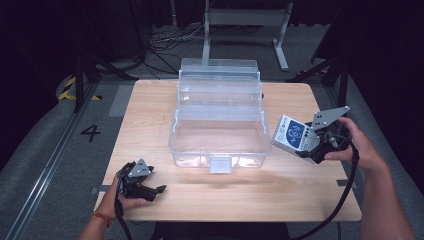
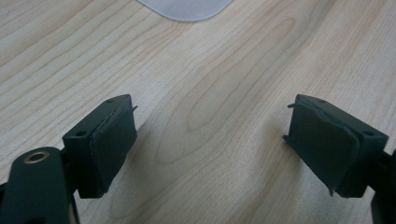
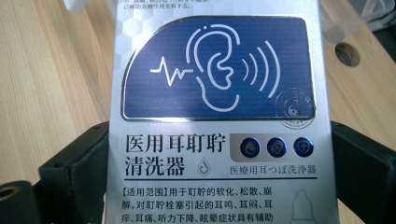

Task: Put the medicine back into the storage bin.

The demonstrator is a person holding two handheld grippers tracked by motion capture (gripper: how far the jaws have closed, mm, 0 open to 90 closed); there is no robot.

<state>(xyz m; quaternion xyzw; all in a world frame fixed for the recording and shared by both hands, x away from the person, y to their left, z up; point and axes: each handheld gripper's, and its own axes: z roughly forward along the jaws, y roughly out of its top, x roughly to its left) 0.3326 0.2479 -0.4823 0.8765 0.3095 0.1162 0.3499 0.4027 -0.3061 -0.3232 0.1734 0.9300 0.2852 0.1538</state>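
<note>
I see a bench point(image 1: 150, 110) of pale, matt wood with clear grain. At its middle stands a box point(image 1: 218, 125) of clear, smooth plastic. My right gripper point(image 1: 312, 145) clamps a glossy silver carton point(image 3: 217, 116) with a blue panel. My left gripper's pads point(image 2: 114, 144) look matt black.

I saw a pale wooden table point(image 1: 300, 190) with a fine brown grain running in long streaks. The storage box point(image 1: 220, 131) on it was clear and colourless. Both grippers were black, the left gripper point(image 2: 210, 144) with matt dark pads point(image 2: 114, 140), the right gripper point(image 1: 312, 150) topped by a grey plate point(image 1: 327, 118). The carton point(image 3: 219, 112) was silver-white, with a navy panel bearing a white ear outline, sound waves and a pulse line, black characters beneath, and three small blue round icons.
</note>
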